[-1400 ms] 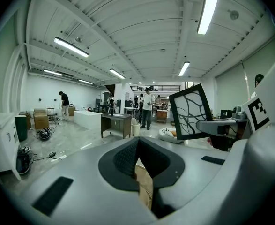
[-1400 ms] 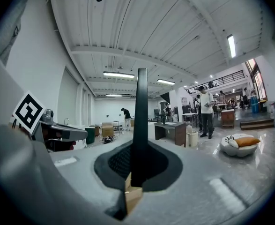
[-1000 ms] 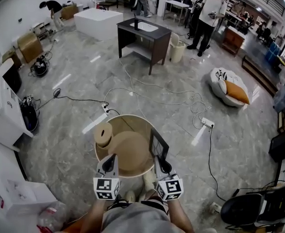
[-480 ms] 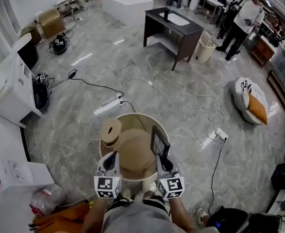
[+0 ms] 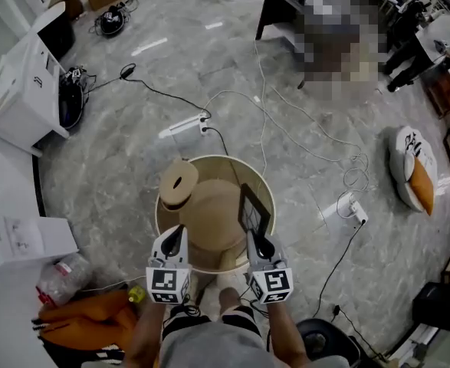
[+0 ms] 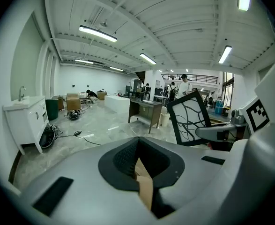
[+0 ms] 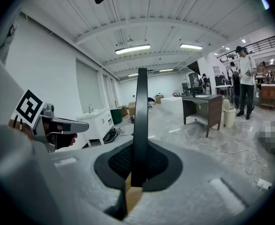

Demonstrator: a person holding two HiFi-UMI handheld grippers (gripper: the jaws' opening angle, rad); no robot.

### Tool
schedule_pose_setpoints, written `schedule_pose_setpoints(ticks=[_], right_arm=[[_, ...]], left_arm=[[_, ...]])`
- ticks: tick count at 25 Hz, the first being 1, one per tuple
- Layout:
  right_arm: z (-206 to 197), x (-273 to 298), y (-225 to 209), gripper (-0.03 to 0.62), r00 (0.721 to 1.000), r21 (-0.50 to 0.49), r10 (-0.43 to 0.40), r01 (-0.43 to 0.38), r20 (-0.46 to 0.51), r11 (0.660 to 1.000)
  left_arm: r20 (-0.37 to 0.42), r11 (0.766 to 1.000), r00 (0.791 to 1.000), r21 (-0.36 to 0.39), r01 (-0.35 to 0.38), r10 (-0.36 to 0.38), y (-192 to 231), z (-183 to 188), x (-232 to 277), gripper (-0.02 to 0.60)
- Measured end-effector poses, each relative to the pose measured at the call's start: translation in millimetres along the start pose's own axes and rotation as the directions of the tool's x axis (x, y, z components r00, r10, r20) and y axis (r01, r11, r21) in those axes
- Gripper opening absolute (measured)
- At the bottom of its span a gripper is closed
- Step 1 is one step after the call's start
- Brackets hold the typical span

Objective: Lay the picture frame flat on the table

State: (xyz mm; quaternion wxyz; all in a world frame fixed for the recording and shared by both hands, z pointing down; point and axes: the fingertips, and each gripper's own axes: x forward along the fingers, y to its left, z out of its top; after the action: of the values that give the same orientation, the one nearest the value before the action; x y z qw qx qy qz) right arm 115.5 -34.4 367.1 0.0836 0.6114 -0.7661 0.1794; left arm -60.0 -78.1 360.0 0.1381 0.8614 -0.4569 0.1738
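Note:
The picture frame [image 5: 253, 208] is a dark-edged frame with a pale branch-pattern picture. It stands upright over the right side of the round tan table [image 5: 233, 173]. My right gripper [image 5: 254, 238] is shut on its lower edge. In the right gripper view the frame [image 7: 141, 116] shows edge-on, rising from my right gripper [image 7: 135, 168]. My left gripper [image 5: 175, 241] hovers over the table's near left edge, shut with nothing in it. From the left gripper view the frame [image 6: 190, 118] faces me, to the right of my left gripper [image 6: 138, 159].
A tan roll [image 5: 178, 183] and a tan dome shape [image 5: 211, 218] sit on the table. Cables and a power strip [image 5: 187, 125] cross the marble floor behind it. A white cabinet [image 5: 22, 90] stands at left, a white box [image 5: 22, 241] and orange bundle [image 5: 79, 322] at near left.
The head view has swung downward, so the room's far end has left the picture. Both grippers and the upright frame stay in the same place over the table.

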Motion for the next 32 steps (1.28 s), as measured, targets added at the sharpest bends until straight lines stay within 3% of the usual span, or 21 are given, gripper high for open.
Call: schedule_pose_setpoints(ticks=[17,32], right_arm=[[-120,92,-30,0.015,0.977,0.055,0.124,-0.116,-0.173,0.992],[-264,143,-44,0.017,0.936,0.126,0.202,-0.172,-0.288,0.977]], left_arm=[[-0.129,0.995,0.989,-0.064,-0.082,0.074,23,-117,86,0.017],[-0.203,0.991,0.975,-0.081,-0.108,0.090,36,-245,139,0.017]])
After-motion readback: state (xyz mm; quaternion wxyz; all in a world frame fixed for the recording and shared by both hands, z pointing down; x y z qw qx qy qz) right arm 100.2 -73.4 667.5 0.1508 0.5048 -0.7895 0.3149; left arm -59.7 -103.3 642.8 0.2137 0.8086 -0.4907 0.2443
